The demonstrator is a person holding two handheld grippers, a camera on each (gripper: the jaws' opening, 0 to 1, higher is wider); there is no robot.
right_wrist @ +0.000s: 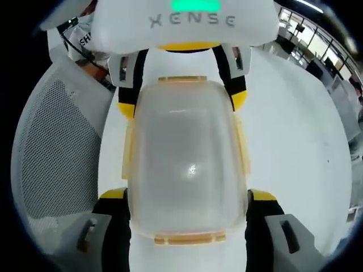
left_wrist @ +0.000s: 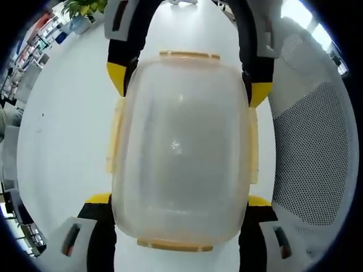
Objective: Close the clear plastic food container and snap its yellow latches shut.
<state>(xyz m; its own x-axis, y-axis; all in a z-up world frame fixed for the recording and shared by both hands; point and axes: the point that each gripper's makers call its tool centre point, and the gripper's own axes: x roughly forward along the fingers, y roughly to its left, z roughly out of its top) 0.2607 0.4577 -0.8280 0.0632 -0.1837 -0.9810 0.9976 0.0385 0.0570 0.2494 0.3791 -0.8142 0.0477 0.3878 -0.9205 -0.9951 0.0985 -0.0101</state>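
A clear plastic container [left_wrist: 181, 147] with its lid on lies over the white table [left_wrist: 68, 130]. Pale yellow latches [left_wrist: 190, 55] run along all four of its sides; whether they are snapped down I cannot tell. My left gripper [left_wrist: 178, 199] clasps the near end, one yellow-tipped jaw against each long side. My right gripper [left_wrist: 187, 85] clasps the far end the same way. In the right gripper view the container [right_wrist: 184, 164] sits between my right gripper [right_wrist: 187, 195] and the left gripper [right_wrist: 182, 102] opposite.
A grey mesh office chair [left_wrist: 317, 153] stands close beside the table, also seen as the chair [right_wrist: 57, 147] in the right gripper view. A potted plant [left_wrist: 85, 7] and office shelving lie beyond the table's far edge. Bare white tabletop [right_wrist: 306, 124] surrounds the container.
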